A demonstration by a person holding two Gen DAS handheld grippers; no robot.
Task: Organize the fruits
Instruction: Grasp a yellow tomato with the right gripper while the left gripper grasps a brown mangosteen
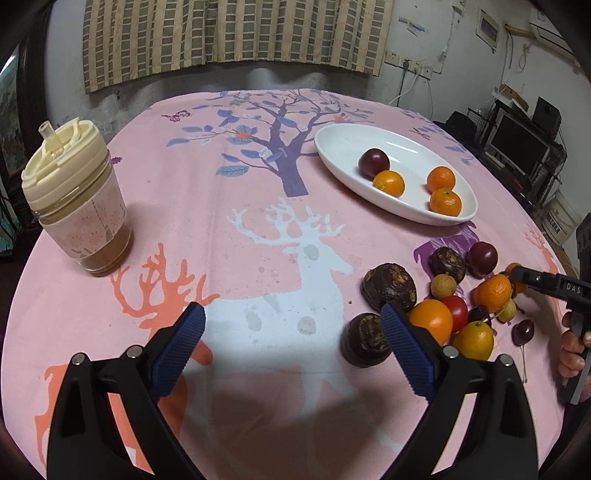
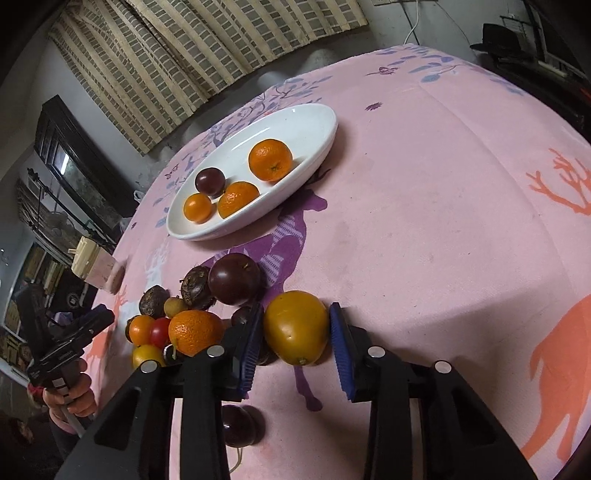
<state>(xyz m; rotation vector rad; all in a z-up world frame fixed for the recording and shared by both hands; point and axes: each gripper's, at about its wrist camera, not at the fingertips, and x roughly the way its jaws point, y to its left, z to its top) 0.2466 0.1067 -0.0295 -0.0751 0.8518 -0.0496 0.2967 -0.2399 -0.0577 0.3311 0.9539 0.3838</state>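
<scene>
Pink deer-print tablecloth (image 1: pixel 258 221), striped curtain (image 1: pixel 229 33), right tool (image 2: pixel 295 332) gripping yellow-orange fruit (image 2: pixel 295 326), left tool (image 1: pixel 291 339) open, empty

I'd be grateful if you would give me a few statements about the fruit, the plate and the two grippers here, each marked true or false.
1. The white plate holds four fruits. True.
2. The right gripper has a yellow-orange fruit between its fingers. True.
3. The left gripper is clamped on a tangerine. False: its jaws are wide open with only tablecloth between them.
4. The lidded cup lies tipped over on the plate. False: it stands upright on the tablecloth, well apart from the plate.
5. One dark plum is among the fruits in the plate. True.
</scene>
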